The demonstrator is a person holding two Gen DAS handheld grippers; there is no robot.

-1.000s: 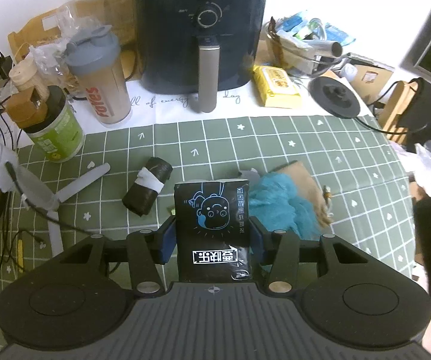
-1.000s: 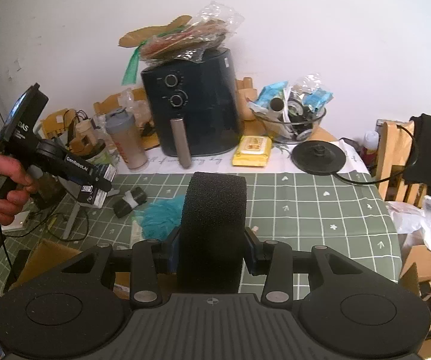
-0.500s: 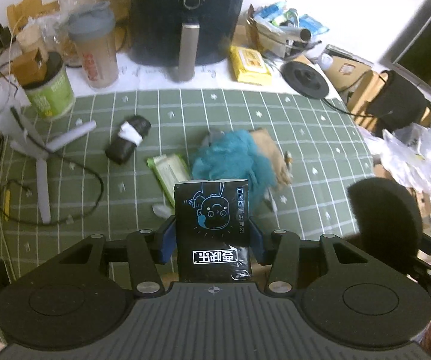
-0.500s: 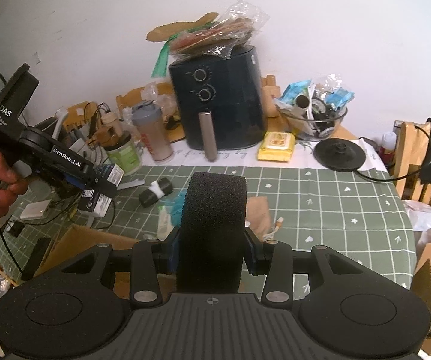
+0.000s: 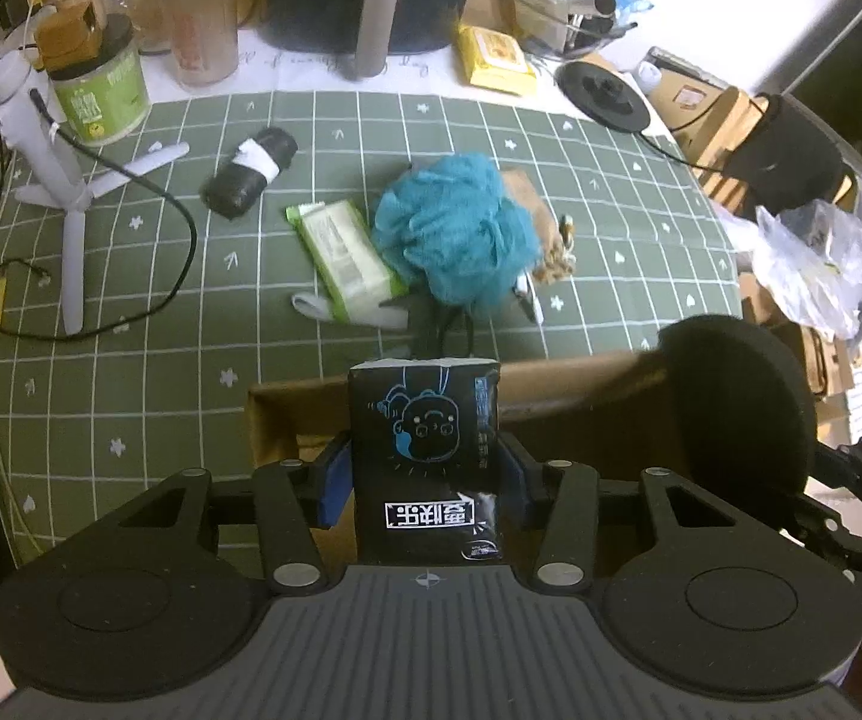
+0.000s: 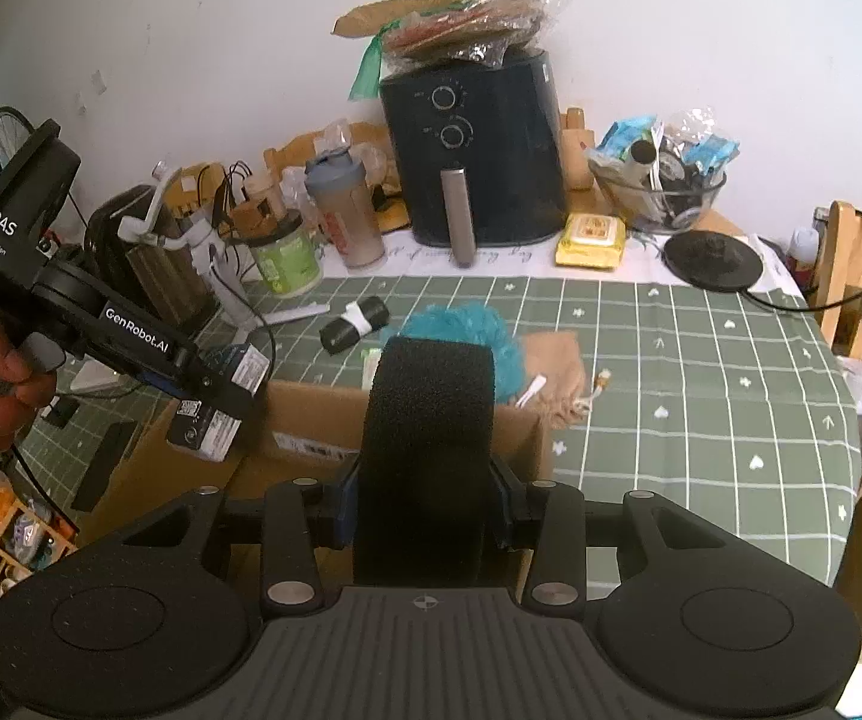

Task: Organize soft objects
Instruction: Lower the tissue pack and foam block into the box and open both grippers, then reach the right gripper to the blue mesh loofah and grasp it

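Observation:
My left gripper (image 5: 425,468) is shut on a black tissue pack (image 5: 425,438) with a blue cartoon face and points steeply down over an open cardboard box (image 5: 562,396). To its right, a round black foam sponge (image 6: 431,450) is clamped in my right gripper (image 6: 428,498) above the same box (image 6: 323,414). The right wrist view shows a hand carrying the left gripper (image 6: 215,402) at the box's left side. On the green checked cloth beyond the box lie a teal bath pouf (image 5: 460,234), a green wipes pack (image 5: 347,252), a brown pouch (image 5: 541,222) and a black roll (image 5: 248,180).
A dark air fryer (image 6: 472,168), shaker bottle (image 6: 347,216), green jar (image 5: 101,90), yellow wipes pack (image 5: 493,60), black round base (image 5: 604,96) and glass bowl (image 6: 658,192) line the back. A white tripod (image 5: 53,162) and cables occupy the left. A chair (image 6: 850,276) stands right.
Both grippers have pulled back from the middle of the table toward its near edge with their loads. The cardboard box has come into view under them, and the sponge now shows beside the tissue pack.

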